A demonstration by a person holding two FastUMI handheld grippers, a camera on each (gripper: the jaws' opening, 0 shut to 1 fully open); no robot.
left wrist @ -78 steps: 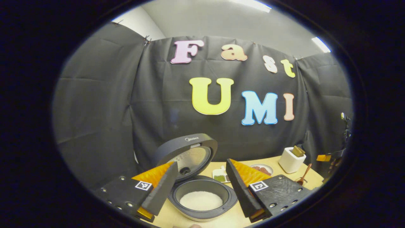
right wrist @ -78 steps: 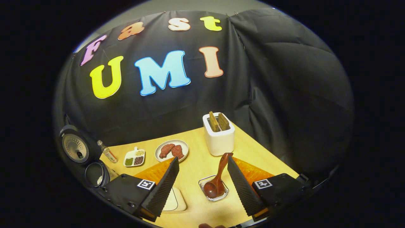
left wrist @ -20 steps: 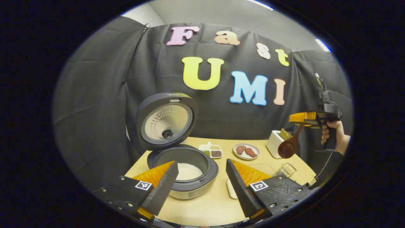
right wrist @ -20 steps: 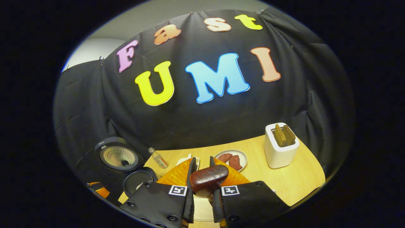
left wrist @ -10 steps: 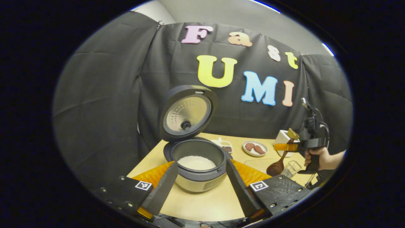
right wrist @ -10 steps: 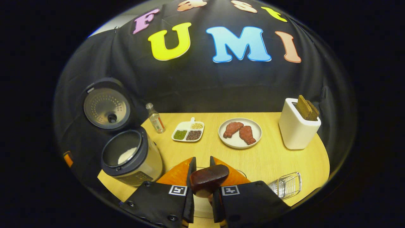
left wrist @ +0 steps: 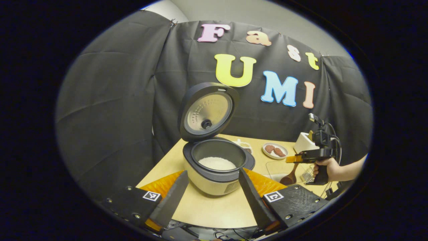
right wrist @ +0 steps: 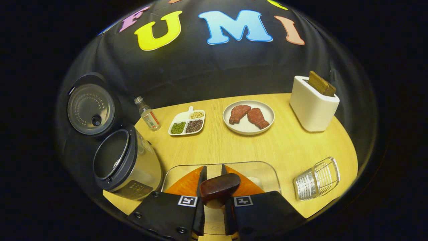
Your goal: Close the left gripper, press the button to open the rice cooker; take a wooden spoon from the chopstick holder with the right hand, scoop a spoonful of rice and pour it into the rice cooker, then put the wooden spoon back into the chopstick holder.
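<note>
The right hand-held gripper (right wrist: 212, 192) clenched the smooth wooden spoon (right wrist: 219, 190) above a clear glass dish (right wrist: 267, 174). The left hand-held gripper (left wrist: 210, 192) hung released, the round open rice cooker (left wrist: 217, 164) at its twelve o'clock.

No legible text. The small clear glass bottle (right wrist: 147, 113), standing on the table behind the open dark-lidded rice cooker (right wrist: 125, 164), carries a red-and-white label too small to read. The cooker's front control panel shows faint markings, illegible. Square black-and-white coded markers sit on both grippers; no characters.
</note>
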